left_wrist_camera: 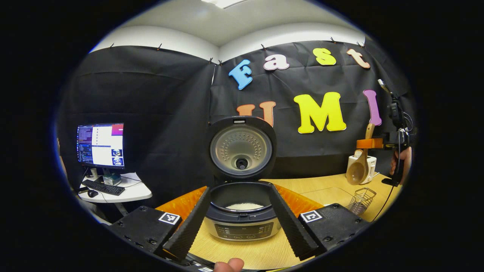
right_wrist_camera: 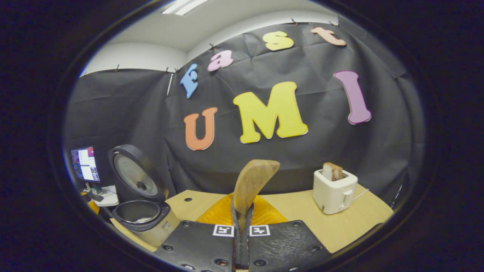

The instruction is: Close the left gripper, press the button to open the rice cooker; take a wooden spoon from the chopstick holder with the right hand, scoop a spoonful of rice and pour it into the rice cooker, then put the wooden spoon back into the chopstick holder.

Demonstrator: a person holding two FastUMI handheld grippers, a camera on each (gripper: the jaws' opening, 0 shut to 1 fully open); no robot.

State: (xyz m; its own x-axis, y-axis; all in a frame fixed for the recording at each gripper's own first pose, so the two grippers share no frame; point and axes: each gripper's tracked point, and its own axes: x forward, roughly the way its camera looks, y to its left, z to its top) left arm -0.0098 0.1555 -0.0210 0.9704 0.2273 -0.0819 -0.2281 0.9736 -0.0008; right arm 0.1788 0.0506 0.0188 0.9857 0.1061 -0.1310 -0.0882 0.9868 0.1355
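wooden spoon (right_wrist_camera: 251, 185), pale and upright, clamped in right gripper (right_wrist_camera: 242, 230); left gripper (left_wrist_camera: 242, 226) spread apart.

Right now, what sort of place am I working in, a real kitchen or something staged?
Probably a staged recording booth: black cloth wall behind a wooden table, a rice cooker and toaster on it, and a computer monitor alongside.
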